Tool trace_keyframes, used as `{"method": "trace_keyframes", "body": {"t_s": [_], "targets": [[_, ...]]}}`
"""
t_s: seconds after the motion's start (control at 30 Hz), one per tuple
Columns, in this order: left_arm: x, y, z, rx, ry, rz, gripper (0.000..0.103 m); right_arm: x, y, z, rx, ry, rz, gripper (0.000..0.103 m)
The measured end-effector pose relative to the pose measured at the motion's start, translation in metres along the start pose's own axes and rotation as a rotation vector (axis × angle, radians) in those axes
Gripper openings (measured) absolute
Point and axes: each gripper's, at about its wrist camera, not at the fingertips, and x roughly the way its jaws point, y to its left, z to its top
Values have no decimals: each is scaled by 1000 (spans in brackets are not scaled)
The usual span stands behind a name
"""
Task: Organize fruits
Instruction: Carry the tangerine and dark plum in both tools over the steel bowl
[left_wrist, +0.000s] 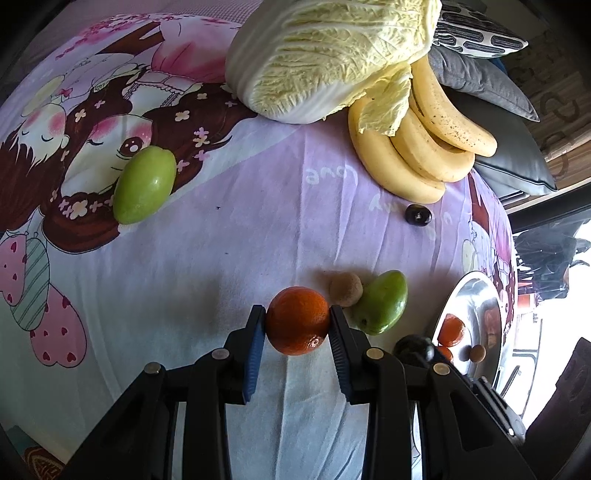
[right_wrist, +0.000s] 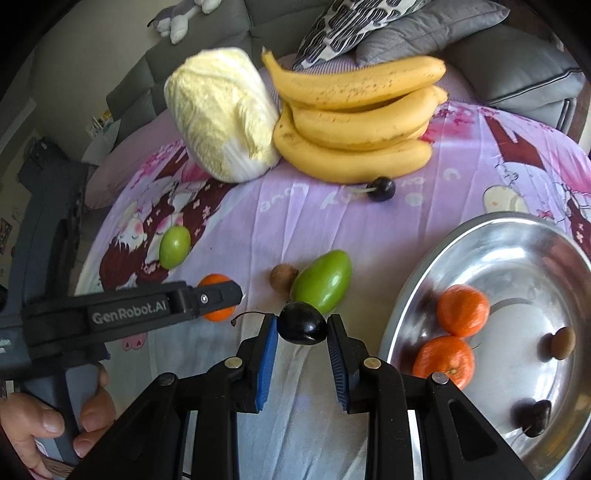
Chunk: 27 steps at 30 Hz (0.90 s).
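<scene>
Both tools loaded. Left gripper (left_wrist: 297, 321) is clamped on a round orange tangerine (left_wrist: 297, 320); right gripper (right_wrist: 302, 326) is clamped on a small dark purple plum with a thin curved stem (right_wrist: 303, 328). Both fruits sit between blue pads, above the lilac cartoon-print bedsheet (left_wrist: 229, 229).

Key relation: the shiny round steel basin (right_wrist: 424, 280) lies right of and just beside the right gripper's tips, and further right of the left gripper, so the right hand is nearer. Likely next: carry both fruits rightward and drop them in. Plum's long axis runs across the jaws, stem pointing left.

The right wrist view shows the basin's contents, two tangerines, a brown round fruit and a dark one, plus the person's hand (right_wrist: 48, 424) on the left tool's handle. Left wrist view catches only the basin's edge.
</scene>
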Motion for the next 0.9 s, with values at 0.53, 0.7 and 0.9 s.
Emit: {"method": "trace_keyframes", "body": {"t_s": [0.53,0.7,0.9], "targets": [[-4,-56,2,100,-2,26,36,-34,-44,11,113,-82,-51,29],[-2,-77,-2,138,13,18,36,-48,-68,12,166,-113,-76,29],[-1,-108,-9,199,27,15,36,-66,-97,9,234,-152,-123,29]]}}
